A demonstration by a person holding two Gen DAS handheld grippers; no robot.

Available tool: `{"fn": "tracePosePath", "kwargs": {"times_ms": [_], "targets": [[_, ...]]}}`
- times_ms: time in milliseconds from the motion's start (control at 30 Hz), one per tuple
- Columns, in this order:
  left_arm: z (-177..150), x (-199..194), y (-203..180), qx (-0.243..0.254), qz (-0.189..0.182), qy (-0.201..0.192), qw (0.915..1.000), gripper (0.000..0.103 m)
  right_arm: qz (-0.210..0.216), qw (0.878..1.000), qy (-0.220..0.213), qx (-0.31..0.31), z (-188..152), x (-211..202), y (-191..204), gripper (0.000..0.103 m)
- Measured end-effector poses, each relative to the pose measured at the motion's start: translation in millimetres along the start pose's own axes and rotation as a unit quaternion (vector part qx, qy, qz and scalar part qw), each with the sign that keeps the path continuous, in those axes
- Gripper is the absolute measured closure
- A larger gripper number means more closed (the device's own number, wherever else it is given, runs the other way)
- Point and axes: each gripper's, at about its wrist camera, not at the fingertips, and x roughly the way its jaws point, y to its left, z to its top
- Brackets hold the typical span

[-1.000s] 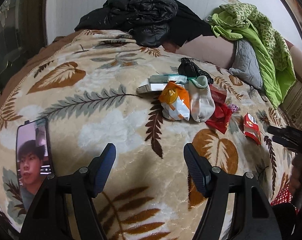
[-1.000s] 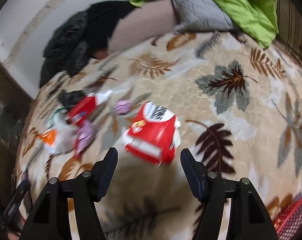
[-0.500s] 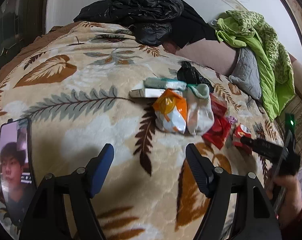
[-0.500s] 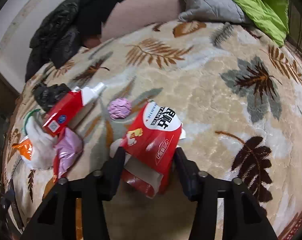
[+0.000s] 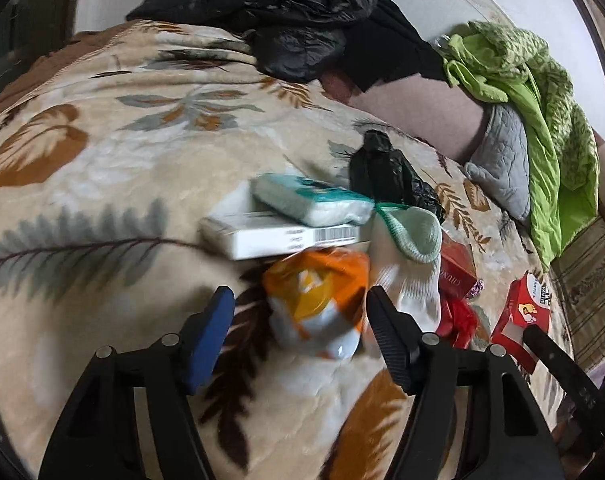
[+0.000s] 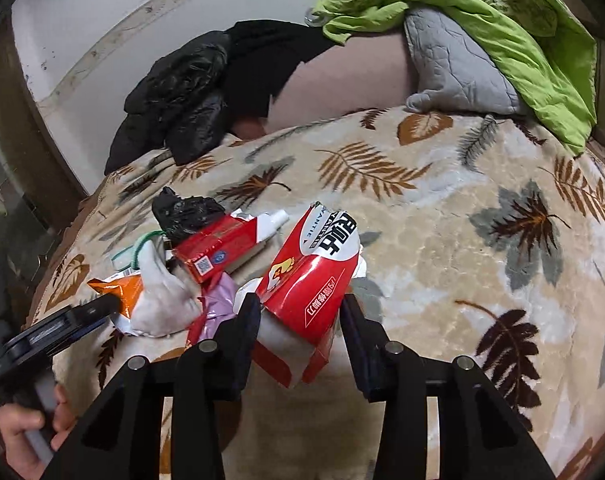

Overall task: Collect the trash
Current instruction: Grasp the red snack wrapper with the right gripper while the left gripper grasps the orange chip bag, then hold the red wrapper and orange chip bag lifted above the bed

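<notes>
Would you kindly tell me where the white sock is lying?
In the left wrist view the sock lies mid-right on the blanket, between the orange packet and a red box.

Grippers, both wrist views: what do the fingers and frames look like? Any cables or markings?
Left gripper: black A-shaped struts with silver pivot bolts; one finger's pad is smooth blue, the other black and ribbed. Right gripper: same black struts and silver bolts, with dark fingers. No cables or markings are visible. The hand grips a grey handle; no sleeve shows.
</notes>
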Motion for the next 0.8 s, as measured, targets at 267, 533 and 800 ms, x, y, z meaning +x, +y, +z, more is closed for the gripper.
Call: {"fn": "tracePosePath", "kwargs": {"times_ms": [267, 533, 800], "targets": [[-2.5, 14.0, -11.7, 0.027, -0.019, -0.002, 0.9994, 0.056, 0.004, 1.0, 0.0, -0.029, -0.2, 5.8, 12.9, 0.059], [-18.2, -31.8, -24.9, 0.071, 0.019, -0.051, 0.9959, 0.056, 0.005, 0.993, -0.046, -0.107, -12.1, -20.7, 48.3, 0.059], [-42.9, -100.4, -37.5, 0.105, 0.05, -0.109, 0.9872, 0.056, 0.023, 0.987, -0.077, -0.136, -36.9, -53.9, 69.1, 0.059]]}}
